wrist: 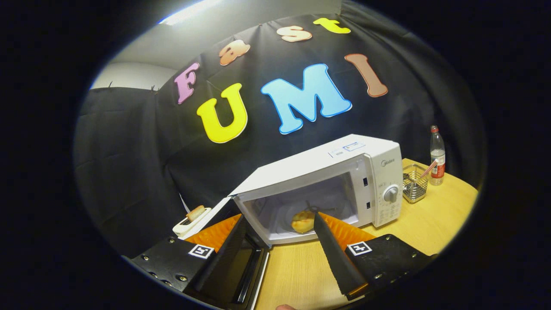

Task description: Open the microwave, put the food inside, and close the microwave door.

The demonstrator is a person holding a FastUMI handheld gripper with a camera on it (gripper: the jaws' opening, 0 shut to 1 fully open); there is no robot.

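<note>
Microwave [327, 181]: white, standing on the wooden table [430, 224], tilted in the gripper view. Its door [232, 258] is swung fully open to the left, hinged at the left side of the cavity, with the dark window panel lying under the left finger.

Food [302, 221]: a pale yellow, bun-like item resting inside the microwave cavity on the floor of the chamber, toward the front. It lies just beyond the tip of the right finger and touches neither finger.

Gripper [280, 219]: jaws stand wide apart and hold nothing. Both fingers are dark blades backed by orange; the left one overlaps the open door, and the right one points at the cavity mouth, its tip close beside the food.

Control dial [391, 194]: on the panel at the right of the microwave front.

Wire basket [415, 186]: on the table just right of the microwave, with a thin stick leaning in it.

Bottle [438, 156]: clear, red-capped, upright beyond the basket, near the table's far right edge.

White appliance [191, 220]: left of the open door, with a brownish piece standing in its top; type cannot be confirmed.
</note>
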